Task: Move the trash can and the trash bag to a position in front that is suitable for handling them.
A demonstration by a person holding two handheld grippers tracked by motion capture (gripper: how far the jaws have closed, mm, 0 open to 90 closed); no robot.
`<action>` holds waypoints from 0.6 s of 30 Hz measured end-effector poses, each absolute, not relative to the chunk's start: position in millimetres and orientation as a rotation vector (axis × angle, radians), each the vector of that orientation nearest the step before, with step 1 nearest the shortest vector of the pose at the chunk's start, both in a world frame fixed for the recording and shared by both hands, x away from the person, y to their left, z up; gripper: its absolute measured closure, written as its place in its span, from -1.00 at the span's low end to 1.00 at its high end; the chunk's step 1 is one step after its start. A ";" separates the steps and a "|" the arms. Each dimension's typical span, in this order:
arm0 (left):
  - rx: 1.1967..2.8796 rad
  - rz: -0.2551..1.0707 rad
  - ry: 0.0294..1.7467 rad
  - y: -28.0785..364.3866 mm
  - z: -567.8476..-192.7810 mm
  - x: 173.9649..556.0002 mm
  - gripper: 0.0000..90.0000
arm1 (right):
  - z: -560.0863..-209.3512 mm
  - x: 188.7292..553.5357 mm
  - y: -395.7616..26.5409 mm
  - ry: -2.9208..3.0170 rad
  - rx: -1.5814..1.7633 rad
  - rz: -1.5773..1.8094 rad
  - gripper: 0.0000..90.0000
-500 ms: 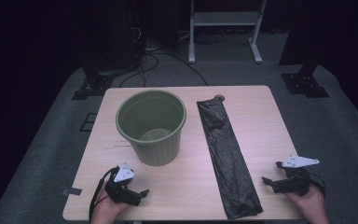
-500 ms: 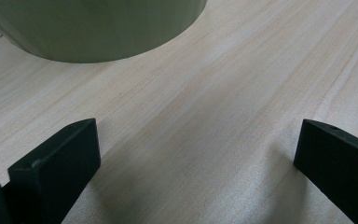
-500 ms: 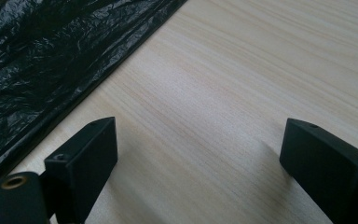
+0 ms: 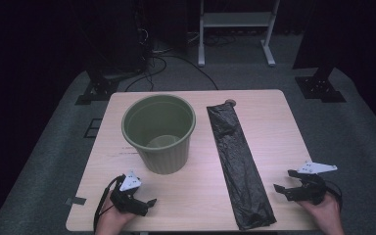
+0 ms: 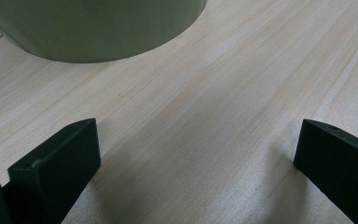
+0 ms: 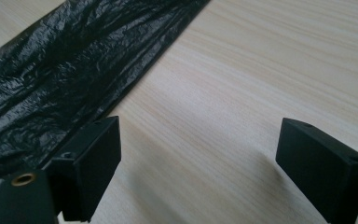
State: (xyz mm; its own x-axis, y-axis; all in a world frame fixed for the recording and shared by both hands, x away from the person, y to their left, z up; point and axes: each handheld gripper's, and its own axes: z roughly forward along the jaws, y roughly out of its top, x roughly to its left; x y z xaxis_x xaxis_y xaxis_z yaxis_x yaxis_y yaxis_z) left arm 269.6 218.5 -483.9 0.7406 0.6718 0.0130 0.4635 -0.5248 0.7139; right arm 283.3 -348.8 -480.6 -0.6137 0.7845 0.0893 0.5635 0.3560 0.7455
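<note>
Setting: dark room, grey carpet, pale wood-grain desk (image 4: 274,127) lit from above.
Left hand-held gripper (image 4: 144,204): rested at the near left edge, jaws spread wide and empty, bare wood between them.
Right hand-held gripper (image 4: 285,188): rested at the near right edge, jaws wide apart, nothing held; it pointed left toward the bag.
Black plastic bag (image 4: 237,161): lay flat in a long folded strip, long axis running near to far, its near end just left of the right hand-held gripper. Thin, glossy, crinkled film.
Key relation: the right hand was the nearer one; the strip's edge lay just beyond its left jaw in the right gripper view (image 6: 65,70).
Green bin (image 4: 159,131): stood upright and empty, ahead of the left hand-held gripper, left of the bag and apart from it. Round, ribbed matte plastic, tapering downward.
Background: stand legs and cables on the floor.
</note>
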 end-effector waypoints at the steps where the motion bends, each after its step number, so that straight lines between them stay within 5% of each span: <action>1: 2.221 0.374 0.850 218.5 -483.9 269.6 -1.00 | -480.6 283.3 -348.8 2.339 1.199 1.114 -0.71; 8: 2.219 0.376 0.853 218.3 -483.9 269.6 -1.00 | -469.6 285.8 -340.6 2.343 1.173 1.246 -0.32; 18: 2.220 0.376 0.853 218.3 -483.9 269.6 -1.00 | -471.9 295.6 -312.7 2.441 1.129 1.216 -0.05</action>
State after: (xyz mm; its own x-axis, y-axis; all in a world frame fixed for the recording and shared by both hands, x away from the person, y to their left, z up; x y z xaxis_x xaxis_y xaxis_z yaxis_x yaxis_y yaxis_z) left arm 269.6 218.3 -483.9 0.7387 0.6739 0.0132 0.4647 -0.5235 0.7141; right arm 295.6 -312.7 -471.9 -0.6920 0.7049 0.1558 0.5491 0.3739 0.7475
